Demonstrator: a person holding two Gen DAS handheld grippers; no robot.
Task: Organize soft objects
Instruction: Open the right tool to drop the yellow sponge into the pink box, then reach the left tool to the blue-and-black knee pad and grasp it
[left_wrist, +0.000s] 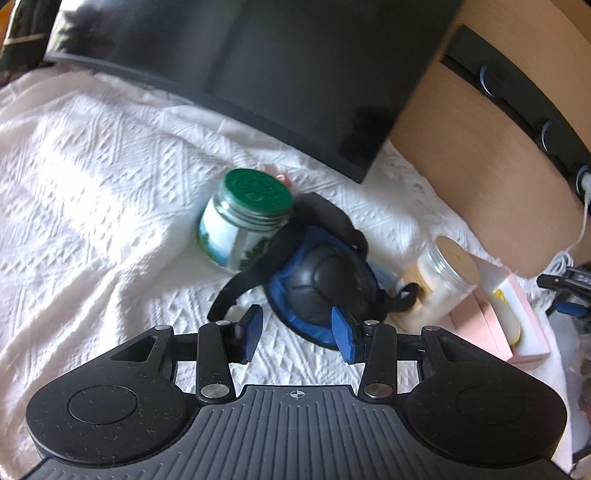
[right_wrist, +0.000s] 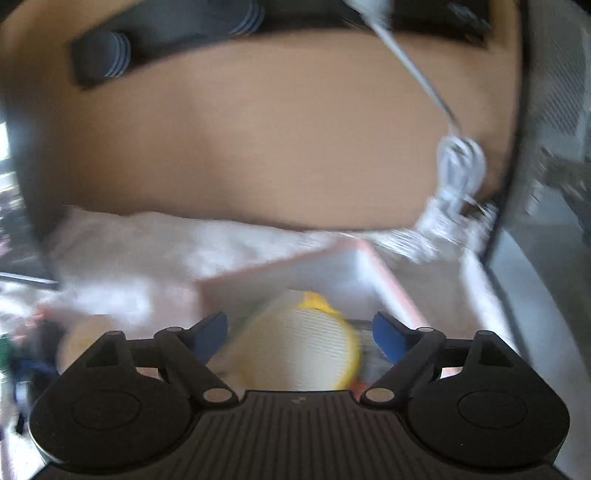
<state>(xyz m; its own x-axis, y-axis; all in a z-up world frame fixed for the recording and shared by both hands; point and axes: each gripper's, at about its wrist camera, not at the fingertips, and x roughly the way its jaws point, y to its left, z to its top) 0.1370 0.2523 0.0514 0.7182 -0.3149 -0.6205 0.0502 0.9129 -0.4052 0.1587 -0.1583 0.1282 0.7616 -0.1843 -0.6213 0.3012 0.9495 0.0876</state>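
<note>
A blue and black padded eye mask (left_wrist: 325, 284) with black straps lies on the white bedspread (left_wrist: 92, 192). My left gripper (left_wrist: 297, 334) is open just in front of it, its right pad at the mask's near rim. A pink box (left_wrist: 509, 332) at the right holds a yellow and white soft object (left_wrist: 511, 317). In the blurred right wrist view, my right gripper (right_wrist: 301, 338) is open above that yellow and white soft object (right_wrist: 306, 350), which lies inside the pink box (right_wrist: 391, 280).
A glass jar with a green lid (left_wrist: 245, 218) stands behind the mask. A clear jar with a tan lid (left_wrist: 445, 273) stands beside the pink box. A black monitor (left_wrist: 258, 70) leans over the bed. A wooden panel (right_wrist: 258, 147) and white cable (right_wrist: 458, 166) stand behind the box.
</note>
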